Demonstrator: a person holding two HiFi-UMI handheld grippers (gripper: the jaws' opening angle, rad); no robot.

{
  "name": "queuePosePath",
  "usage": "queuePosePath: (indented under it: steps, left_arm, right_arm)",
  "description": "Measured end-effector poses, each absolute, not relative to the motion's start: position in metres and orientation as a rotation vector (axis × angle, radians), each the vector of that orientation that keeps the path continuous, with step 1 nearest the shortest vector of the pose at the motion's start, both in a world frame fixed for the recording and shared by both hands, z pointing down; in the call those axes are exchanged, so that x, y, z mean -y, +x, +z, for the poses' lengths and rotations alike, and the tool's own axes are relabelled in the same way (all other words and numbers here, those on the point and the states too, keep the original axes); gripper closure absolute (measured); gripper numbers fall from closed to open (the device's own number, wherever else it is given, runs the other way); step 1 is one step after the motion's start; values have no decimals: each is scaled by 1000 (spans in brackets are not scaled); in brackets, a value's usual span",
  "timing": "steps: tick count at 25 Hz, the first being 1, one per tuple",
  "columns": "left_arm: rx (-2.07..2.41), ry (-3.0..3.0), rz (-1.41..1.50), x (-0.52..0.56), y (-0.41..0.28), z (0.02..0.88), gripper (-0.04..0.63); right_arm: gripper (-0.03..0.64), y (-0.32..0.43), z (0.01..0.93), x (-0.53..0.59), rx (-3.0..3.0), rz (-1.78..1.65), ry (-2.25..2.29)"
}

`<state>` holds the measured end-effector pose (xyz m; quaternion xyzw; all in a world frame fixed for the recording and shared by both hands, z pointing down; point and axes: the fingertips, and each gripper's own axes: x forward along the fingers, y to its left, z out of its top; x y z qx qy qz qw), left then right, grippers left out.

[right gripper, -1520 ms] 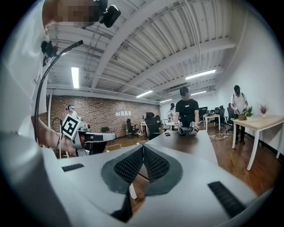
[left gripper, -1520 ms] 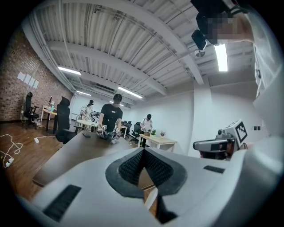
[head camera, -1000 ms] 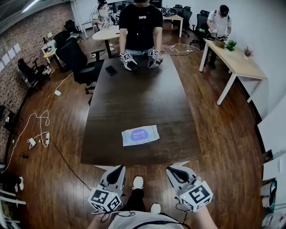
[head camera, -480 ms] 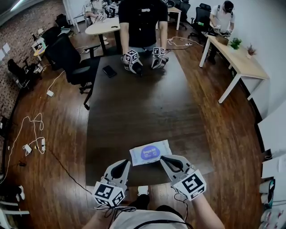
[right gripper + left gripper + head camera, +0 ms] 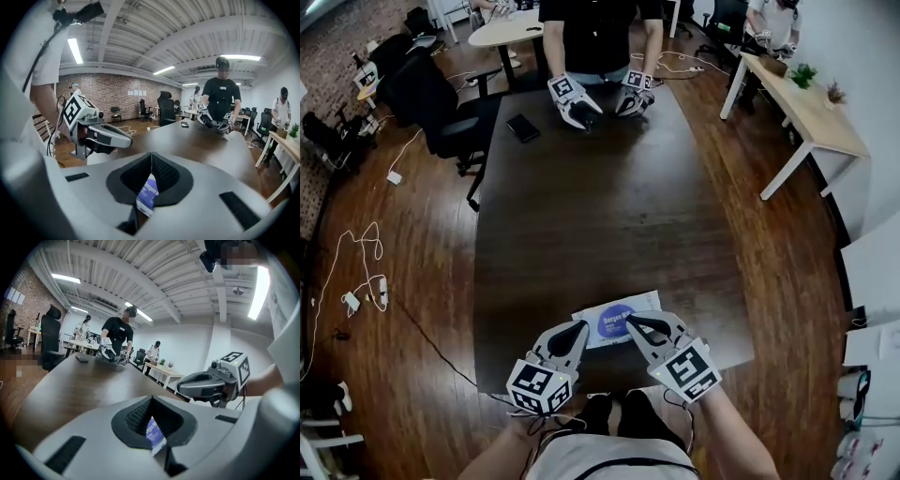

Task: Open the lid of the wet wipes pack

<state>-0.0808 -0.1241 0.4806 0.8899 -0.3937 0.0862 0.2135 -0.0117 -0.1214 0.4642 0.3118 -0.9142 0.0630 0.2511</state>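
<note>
the wet wipes pack (image 5: 609, 316) lies flat on the dark table (image 5: 591, 206), close to the near edge in front of the person, so both tools reach it without stretching. the left gripper (image 5: 579, 329) is at the left end of the pack and the right gripper (image 5: 633, 322) is over its blue oval label, i think one to hold it down and one to find the lid. in each gripper view the jaws are pressed together at the tips, gripping nothing, and a strip of the pack (image 5: 154, 431) shows only through the gap behind them. the lid itself i cannot make out, and the tools hide the near edge of the pack. whether the tips touch the pack is not clear. at the far end another person (image 5: 598, 33) stands, head cut off.
</note>
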Motion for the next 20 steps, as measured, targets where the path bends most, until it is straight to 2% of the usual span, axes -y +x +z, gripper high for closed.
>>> queuePosePath:
  steps: [7, 11, 14, 17, 20]
  left_arm:
    - [1120, 2328, 369, 116, -63, 544, 579]
    - [1169, 2241, 422, 112, -62, 573, 569]
    - [1202, 2201, 446, 112, -64, 587, 569]
    - [1226, 2185, 464, 114, -61, 592, 569]
    - [1239, 2178, 488, 118, -59, 598, 562]
  right_arm:
    - [602, -10, 532, 126, 2387, 53, 551]
    - [543, -12, 564, 121, 2321, -2, 360]
    - [473, -11, 582, 121, 2282, -31, 263]
    - [363, -8, 595, 121, 2240, -69, 192]
    - [309, -6, 607, 122, 2191, -113, 119]
